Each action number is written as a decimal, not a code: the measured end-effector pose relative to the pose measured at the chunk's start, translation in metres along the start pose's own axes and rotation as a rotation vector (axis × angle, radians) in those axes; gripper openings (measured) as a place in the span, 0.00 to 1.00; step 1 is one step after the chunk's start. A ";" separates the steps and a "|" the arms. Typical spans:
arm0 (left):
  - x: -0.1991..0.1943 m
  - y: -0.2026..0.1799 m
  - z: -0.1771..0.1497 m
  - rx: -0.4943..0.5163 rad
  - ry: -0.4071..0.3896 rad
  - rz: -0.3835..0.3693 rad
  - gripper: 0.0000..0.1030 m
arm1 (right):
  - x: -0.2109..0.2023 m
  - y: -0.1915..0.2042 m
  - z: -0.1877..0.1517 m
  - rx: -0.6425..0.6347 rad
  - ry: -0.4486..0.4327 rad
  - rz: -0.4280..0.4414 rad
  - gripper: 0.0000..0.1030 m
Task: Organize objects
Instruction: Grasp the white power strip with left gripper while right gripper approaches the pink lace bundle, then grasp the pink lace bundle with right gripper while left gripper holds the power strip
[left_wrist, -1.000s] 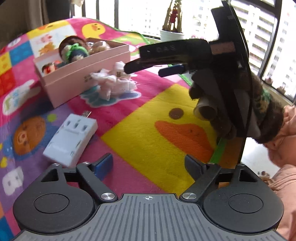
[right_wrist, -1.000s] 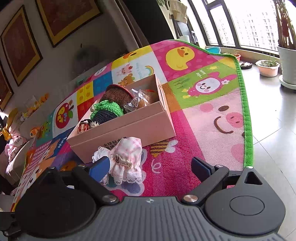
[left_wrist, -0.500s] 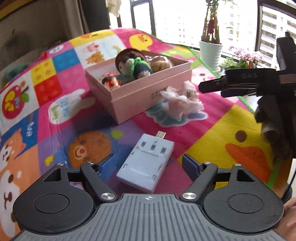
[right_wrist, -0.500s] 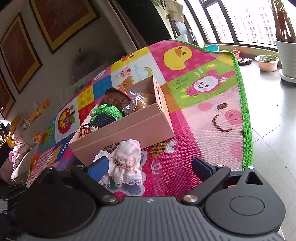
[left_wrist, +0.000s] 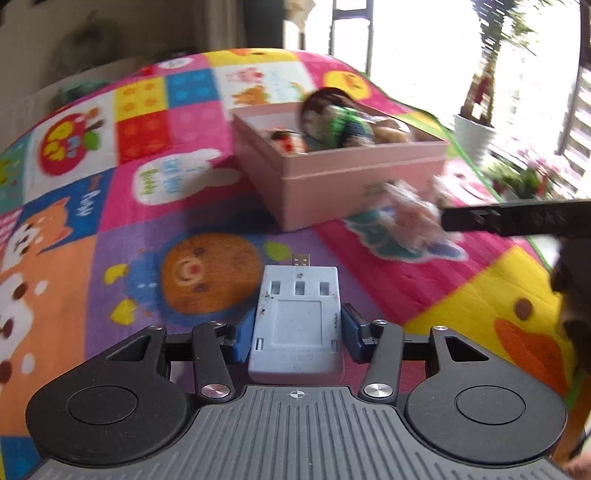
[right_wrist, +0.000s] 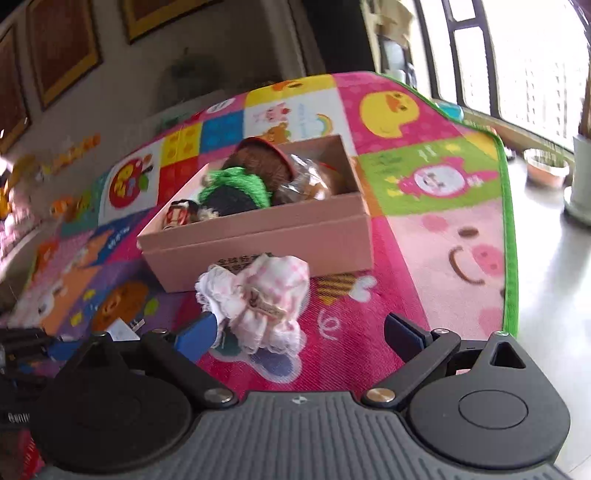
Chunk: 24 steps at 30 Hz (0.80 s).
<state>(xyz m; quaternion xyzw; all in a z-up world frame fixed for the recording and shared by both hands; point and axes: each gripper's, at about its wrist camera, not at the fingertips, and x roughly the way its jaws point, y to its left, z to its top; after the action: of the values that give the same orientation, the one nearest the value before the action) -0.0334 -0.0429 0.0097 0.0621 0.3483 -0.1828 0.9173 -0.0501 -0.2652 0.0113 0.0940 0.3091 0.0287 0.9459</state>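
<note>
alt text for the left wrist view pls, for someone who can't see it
The left gripper has its two blue fingers on either side of a white USB charger lying on a colourful play mat. Behind it sits an open pink box holding soft toys, with the right gripper reaching in from the right.

Left hand-held gripper (left_wrist: 295, 334): low over the mat, pointing forward. Blue pads (left_wrist: 242, 341) sit right against both long sides of the white adapter; jaws narrowed to its width, looks like contact on each side. Linkage arms angled inward.

Right hand-held gripper (right_wrist: 301, 334): jaws spread wide, nothing between them. Left blue pad (right_wrist: 195, 336) touching or just beside the pink cloth bundle's lace edge, can't tell which; the other pad is well apart from it. Body held low, tilted slightly down toward the mat.

In the left wrist view, one black finger of the right hand-held gripper comes in from the right edge, roughly level. The gloved hand (left_wrist: 574, 295) behind it is blurred.
</note>
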 end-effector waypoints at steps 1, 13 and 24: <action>0.001 0.005 0.000 -0.034 -0.011 0.023 0.52 | 0.000 0.006 0.003 -0.027 -0.001 -0.005 0.94; -0.004 0.027 -0.012 -0.169 -0.106 -0.011 0.51 | 0.039 0.038 0.016 -0.143 0.135 -0.065 0.48; -0.006 0.037 -0.015 -0.236 -0.121 -0.063 0.51 | 0.001 0.084 -0.011 -0.281 0.214 0.057 0.37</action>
<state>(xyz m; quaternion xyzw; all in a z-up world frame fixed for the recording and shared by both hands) -0.0326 -0.0035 0.0016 -0.0686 0.3132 -0.1727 0.9313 -0.0557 -0.1809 0.0185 -0.0337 0.3982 0.1084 0.9102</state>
